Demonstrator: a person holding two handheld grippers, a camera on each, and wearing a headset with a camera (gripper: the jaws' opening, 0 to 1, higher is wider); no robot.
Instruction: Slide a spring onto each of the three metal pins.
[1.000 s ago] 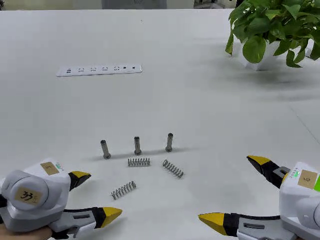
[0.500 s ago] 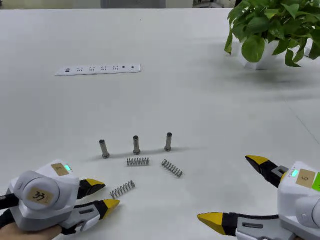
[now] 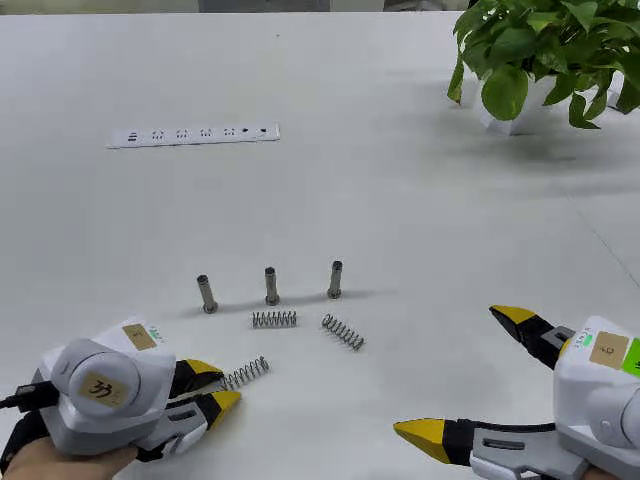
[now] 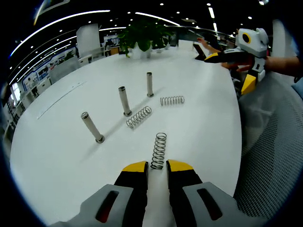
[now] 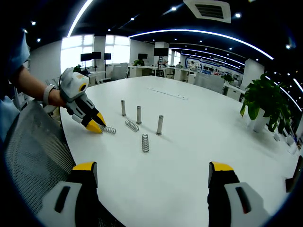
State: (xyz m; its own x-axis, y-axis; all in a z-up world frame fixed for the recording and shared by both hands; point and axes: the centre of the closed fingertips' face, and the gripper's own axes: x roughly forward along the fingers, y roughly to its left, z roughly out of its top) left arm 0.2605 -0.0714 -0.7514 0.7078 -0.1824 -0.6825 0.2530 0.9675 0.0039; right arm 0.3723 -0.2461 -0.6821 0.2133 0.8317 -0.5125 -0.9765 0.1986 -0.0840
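Three metal pins stand upright in a row on the white table: left [image 3: 206, 293], middle [image 3: 271, 286], right [image 3: 335, 280]. Three springs lie in front of them: one [image 3: 274, 319] below the middle pin, one [image 3: 343, 332] to its right, and a nearer one [image 3: 245, 373] at the left. My left gripper [image 3: 215, 384] has its jaws narrowed around the near end of that spring [image 4: 159, 150], with a small gap on each side. At the lower right, my right gripper [image 3: 462, 372] is wide open and holds nothing.
A white power strip [image 3: 193, 135] lies far back on the left. A potted green plant [image 3: 545, 55] stands at the back right. A mesh chair back [image 4: 270, 156] is near the table's front edge.
My left gripper has moved forward to the nearest spring, and its jaws have narrowed from wide open. The right gripper has stayed in place.
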